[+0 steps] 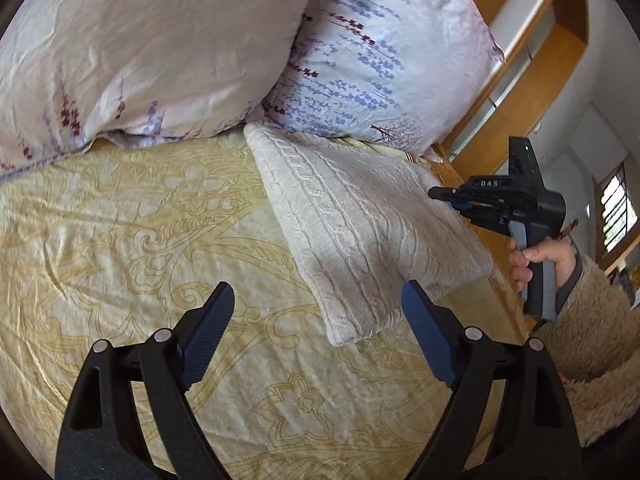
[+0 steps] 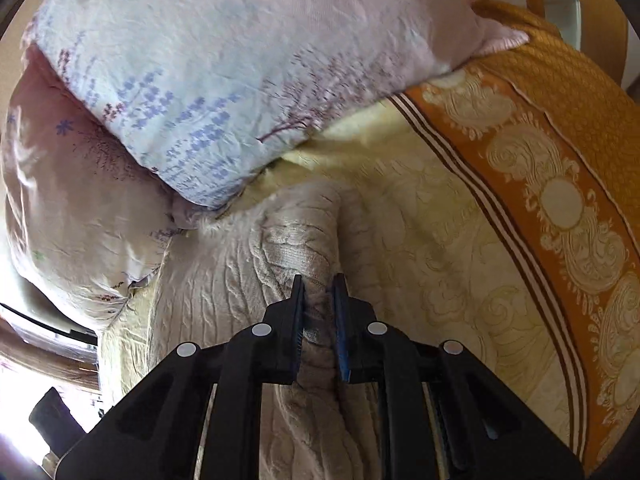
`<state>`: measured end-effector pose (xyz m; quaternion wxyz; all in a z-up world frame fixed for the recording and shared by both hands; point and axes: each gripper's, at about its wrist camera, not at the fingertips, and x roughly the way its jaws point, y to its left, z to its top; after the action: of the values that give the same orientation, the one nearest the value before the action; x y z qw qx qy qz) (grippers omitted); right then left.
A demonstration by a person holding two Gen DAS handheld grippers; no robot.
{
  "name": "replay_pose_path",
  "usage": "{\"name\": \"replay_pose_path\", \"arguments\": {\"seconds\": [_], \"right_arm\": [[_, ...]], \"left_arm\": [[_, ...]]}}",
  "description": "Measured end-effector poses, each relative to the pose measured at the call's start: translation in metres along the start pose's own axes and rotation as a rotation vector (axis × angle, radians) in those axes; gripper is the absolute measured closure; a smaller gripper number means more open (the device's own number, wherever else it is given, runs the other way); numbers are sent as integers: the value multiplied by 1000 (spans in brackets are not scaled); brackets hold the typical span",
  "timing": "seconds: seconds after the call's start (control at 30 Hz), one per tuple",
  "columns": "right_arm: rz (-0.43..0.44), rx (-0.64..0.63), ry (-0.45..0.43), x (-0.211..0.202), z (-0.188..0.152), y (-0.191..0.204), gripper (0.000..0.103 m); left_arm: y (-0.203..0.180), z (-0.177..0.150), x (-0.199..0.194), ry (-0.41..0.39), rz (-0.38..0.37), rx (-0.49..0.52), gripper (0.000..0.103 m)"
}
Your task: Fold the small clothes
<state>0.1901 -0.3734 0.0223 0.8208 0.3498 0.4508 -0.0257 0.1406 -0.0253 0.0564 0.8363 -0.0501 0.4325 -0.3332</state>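
Cream knit (image 2: 320, 320) in right gripper (image 2: 319, 284), apparently.

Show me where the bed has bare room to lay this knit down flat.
Open yellow patterned bedspread lies left of the folded cream cable-knit garment, below the pale floral pillows, under the open left gripper. It is crowded toward the pillows and the orange border at the bed's edge.

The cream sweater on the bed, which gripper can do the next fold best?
Probably the right gripper: it is shut on the cream sweater, pinching its edge. The left gripper is open and empty, above the yellow bedspread.
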Motion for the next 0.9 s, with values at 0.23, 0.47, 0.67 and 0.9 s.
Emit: {"name": "replay_pose_path", "arguments": {"seconds": [0.23,0.47,0.67,0.9], "right_arm": [[68,15,-39,-42,-3,-11,61],[87,-17,47,-52,-44,-23,61],[107,-23,76,-57,-64,-25,61],[97,-75,83,-52,-70,-13,62]], "left_arm": [[-21,-10,9,22,59,169,17],[-38,-17,24,61,76,278,21],[-48,-25,37,93,111,362,34],[-43,-26,49,91,197,383,50]]}}
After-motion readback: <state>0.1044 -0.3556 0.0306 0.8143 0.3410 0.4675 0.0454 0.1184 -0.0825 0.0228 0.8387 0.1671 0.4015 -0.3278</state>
